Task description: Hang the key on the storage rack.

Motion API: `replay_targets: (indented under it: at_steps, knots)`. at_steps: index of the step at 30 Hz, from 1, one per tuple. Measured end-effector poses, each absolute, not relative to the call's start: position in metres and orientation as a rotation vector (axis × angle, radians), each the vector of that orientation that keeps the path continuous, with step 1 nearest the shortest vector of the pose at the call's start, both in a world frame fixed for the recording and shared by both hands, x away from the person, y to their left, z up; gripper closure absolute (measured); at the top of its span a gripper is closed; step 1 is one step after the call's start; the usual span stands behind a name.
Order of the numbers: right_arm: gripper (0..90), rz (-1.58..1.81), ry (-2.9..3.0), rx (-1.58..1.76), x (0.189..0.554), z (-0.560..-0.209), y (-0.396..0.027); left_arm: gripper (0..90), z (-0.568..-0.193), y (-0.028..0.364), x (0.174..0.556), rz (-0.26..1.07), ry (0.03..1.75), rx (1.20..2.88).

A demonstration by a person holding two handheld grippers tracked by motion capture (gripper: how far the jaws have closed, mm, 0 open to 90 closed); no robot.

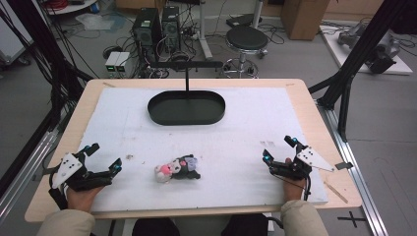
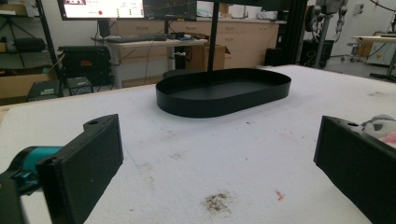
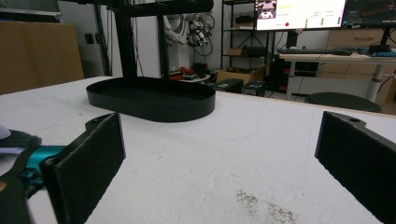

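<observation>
Plush toy (image 1: 177,168), pink, grey and black, between two wide-spread hand-held grippers (image 1: 104,157) (image 1: 279,148).

One black oval tray (image 1: 187,108) is counted at the far middle of the tabletop (image 1: 305,93), and one small plush toy (image 1: 177,168) at the near middle. Two claws are counted, the left claw (image 1: 104,157) at the near left and the right claw (image 1: 279,149) at the near right, each with jaws spread wide.
</observation>
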State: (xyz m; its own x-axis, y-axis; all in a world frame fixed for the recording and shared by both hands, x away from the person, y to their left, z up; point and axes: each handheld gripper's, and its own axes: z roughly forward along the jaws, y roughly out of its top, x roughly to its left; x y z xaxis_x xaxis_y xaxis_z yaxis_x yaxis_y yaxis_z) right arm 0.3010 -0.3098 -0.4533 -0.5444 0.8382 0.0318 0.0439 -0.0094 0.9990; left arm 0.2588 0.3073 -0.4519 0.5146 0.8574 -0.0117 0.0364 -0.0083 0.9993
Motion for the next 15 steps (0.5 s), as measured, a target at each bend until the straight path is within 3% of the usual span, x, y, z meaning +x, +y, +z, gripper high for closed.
replay_targets:
  at_steps: [15]
  knots:
    - [0.7, 1.621, 1.640, 0.930, 0.3006, -0.4534, -0.3097, 1.7, -0.4516, 0.3074, 0.2596, 0.776, 0.828, 1.445]
